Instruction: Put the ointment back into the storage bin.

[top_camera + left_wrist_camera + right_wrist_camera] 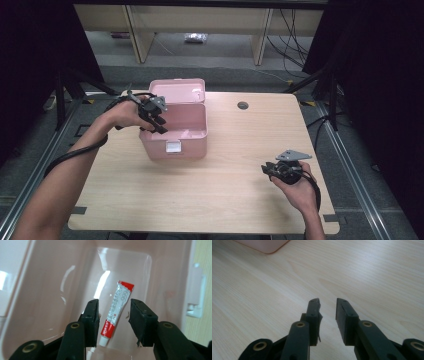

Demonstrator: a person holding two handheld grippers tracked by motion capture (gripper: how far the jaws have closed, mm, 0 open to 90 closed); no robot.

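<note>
Now the left hand-held gripper (159, 125) reaches down into the open pink box (192, 142), which stands on the far left part of the table (225, 195) with its lid (180, 91) tipped back toward the far side. Seen in the left gripper view, the jaws of this hand-held gripper (113, 315) are parted and sit to either side of a small red-and-white tube (115, 308) that lies flat on the box floor (140, 270), its white cap end pointing toward the camera and its red crimped end farther off; whether the jaws touch the tube I cannot tell, though a gap shows on each side. The box's white latch (173, 147) faces the near side. Well apart, at the near right of the table, the right hand-held gripper (267, 168) is held low by the person's right hand (300, 187), pointing left. In the right gripper view its jaws (327, 307) stand slightly apart over bare wood, gripping nothing, with a corner of the pink box at the far left.
</note>
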